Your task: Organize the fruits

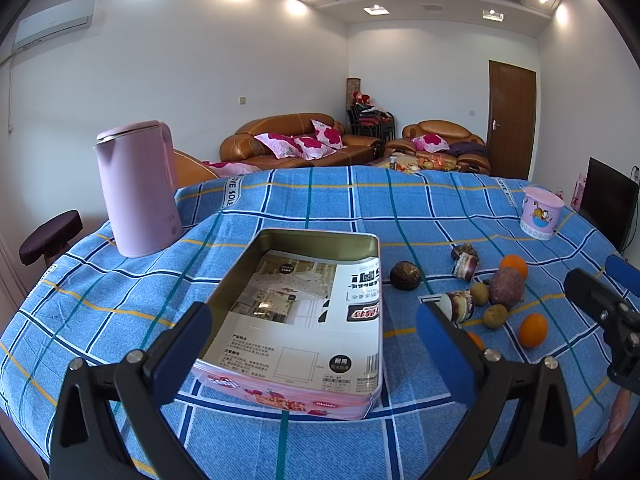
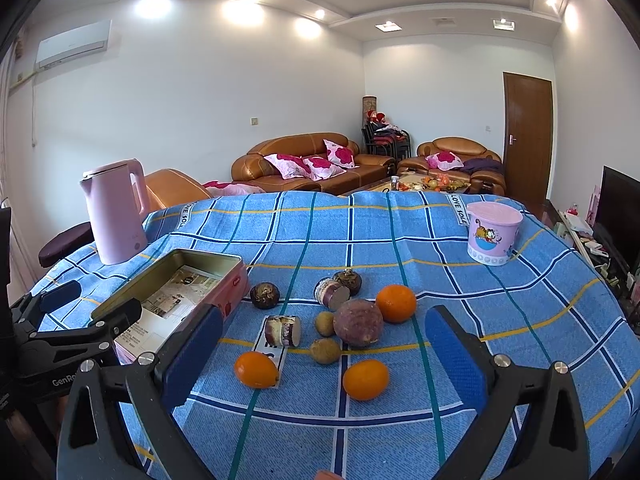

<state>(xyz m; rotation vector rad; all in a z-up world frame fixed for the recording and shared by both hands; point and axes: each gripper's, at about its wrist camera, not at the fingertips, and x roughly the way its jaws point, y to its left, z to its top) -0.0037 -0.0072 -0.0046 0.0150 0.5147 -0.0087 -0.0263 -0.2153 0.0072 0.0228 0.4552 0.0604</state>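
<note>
A pink rectangular tin (image 1: 304, 316) sits open on the blue checked tablecloth (image 2: 400, 240), lined with a printed paper sheet (image 1: 296, 320) and holding no fruit. Everything else is placed here relative to that tin.

The left gripper (image 1: 314, 344) hovers over the tin's near end with its blue-padded fingers (image 1: 182, 354) spread wide, one on each side of the tin, gripping nothing. The right gripper (image 2: 324, 356) is off to the tin's right, likewise spread apart and empty, its fingers framing the loose fruit.

The fruit lies in a cluster on the cloth to the right of the tin, none of it touching the tin:
- A dark brown round fruit (image 2: 265, 295) is nearest the tin, just off its far right corner.
- A cut purple-skinned piece (image 2: 282, 330) rests on a small white label, right of the tin's near half.
- A second cut piece (image 2: 331, 293) and a dark fruit (image 2: 349, 280) lie farther right, touching each other.
- A large purple-brown fruit (image 2: 358, 327) sits between two small olive-brown fruits (image 2: 325, 323) and an orange (image 2: 396, 303).
- Two more oranges (image 2: 256, 369) (one at each end of the cluster's near edge) lie closest to the right gripper.

A pink kettle (image 1: 138, 192) stands beyond the tin to its left; a pink lidded tub (image 2: 493, 233) stands far to its right.
</note>
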